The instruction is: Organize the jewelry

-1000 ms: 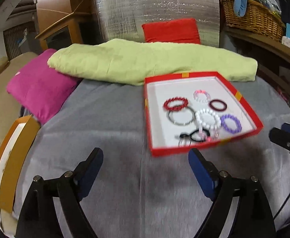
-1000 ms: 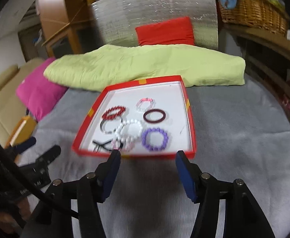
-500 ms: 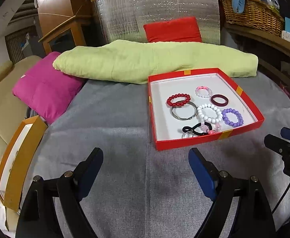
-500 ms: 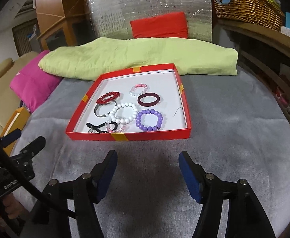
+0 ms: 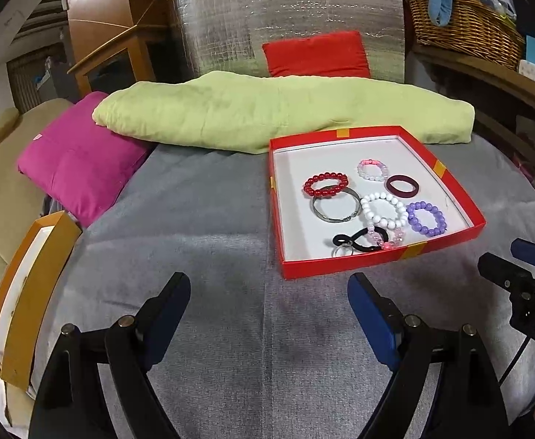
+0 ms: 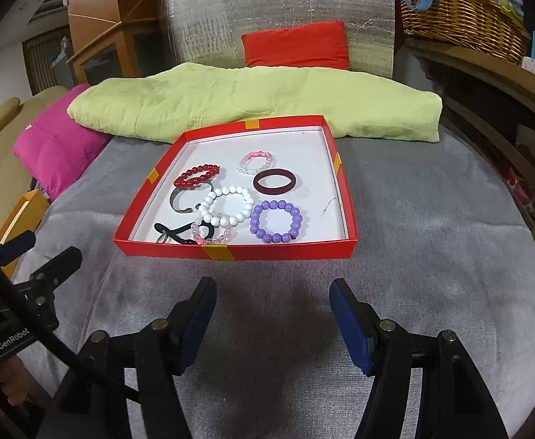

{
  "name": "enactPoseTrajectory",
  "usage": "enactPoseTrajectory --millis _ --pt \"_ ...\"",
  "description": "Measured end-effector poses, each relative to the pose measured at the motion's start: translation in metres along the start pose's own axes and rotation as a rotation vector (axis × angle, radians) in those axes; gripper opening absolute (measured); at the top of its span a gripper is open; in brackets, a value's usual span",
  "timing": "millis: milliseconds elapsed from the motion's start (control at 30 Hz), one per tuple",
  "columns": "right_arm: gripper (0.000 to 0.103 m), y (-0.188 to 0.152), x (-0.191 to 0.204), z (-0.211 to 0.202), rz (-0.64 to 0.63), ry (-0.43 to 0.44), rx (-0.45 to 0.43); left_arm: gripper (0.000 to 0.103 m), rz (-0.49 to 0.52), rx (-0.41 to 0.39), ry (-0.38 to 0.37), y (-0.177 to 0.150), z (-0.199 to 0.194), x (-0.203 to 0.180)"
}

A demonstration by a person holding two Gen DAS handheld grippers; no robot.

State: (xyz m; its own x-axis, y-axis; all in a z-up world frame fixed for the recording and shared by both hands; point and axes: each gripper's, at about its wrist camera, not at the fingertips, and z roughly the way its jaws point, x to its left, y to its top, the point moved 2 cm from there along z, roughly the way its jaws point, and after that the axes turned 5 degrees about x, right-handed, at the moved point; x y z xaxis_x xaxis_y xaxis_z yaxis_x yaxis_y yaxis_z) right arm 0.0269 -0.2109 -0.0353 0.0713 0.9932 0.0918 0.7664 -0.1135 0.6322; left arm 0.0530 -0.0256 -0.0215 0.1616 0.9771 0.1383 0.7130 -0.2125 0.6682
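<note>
Orange box (image 5: 29, 292), one, at the grey cloth's (image 5: 201, 248) left edge; magenta cushion (image 5: 73, 161), one, behind it. Left gripper (image 5: 269, 305): jaws wide, holding nothing, above bare cloth. Red tray (image 6: 231, 252), one, white-lined, right of centre, holding eight pieces: red bead bracelet (image 6: 196, 175), one; metal ring (image 5: 335, 206), one; black hair tie (image 6: 183, 232), one; pink bead bracelets, two, far (image 6: 254, 162) and near (image 6: 214, 232); white bead bracelet (image 6: 227, 205), one; maroon bangle (image 6: 275, 182), one; purple bead bracelet (image 6: 276, 221), one. Right gripper (image 6: 273, 309): jaws wide, holding nothing, just before the tray's near wall. Green blanket (image 6: 253, 102) and red cushion (image 6: 295, 44) behind; wicker basket (image 6: 461, 14) at far right.
</note>
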Motion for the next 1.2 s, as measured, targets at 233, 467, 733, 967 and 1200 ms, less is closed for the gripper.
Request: enactPoseTrajectory --millis 233,467,733,967,1200 --pt "0.068 0.001 0.002 0.001 0.002 -0.007 -0.008 0.088 -0.016 0.0 0.015 0.0 0.003 0.003" --pt "0.068 0.003 0.002 -0.003 0.004 -0.008 -0.033 0.088 -0.014 -0.011 0.023 0.0 0.0 0.001" --pt "0.068 0.003 0.002 -0.008 0.011 -0.006 -0.051 0.088 -0.014 -0.013 0.018 -0.001 -0.002 -0.001" --pt "0.068 0.003 0.001 -0.01 0.01 -0.008 -0.055 0.088 -0.013 -0.01 0.011 0.0 -0.003 -0.005" --pt "0.068 0.003 -0.001 -0.011 0.014 -0.011 -0.06 0.088 -0.012 -0.014 -0.001 0.001 -0.004 -0.009"
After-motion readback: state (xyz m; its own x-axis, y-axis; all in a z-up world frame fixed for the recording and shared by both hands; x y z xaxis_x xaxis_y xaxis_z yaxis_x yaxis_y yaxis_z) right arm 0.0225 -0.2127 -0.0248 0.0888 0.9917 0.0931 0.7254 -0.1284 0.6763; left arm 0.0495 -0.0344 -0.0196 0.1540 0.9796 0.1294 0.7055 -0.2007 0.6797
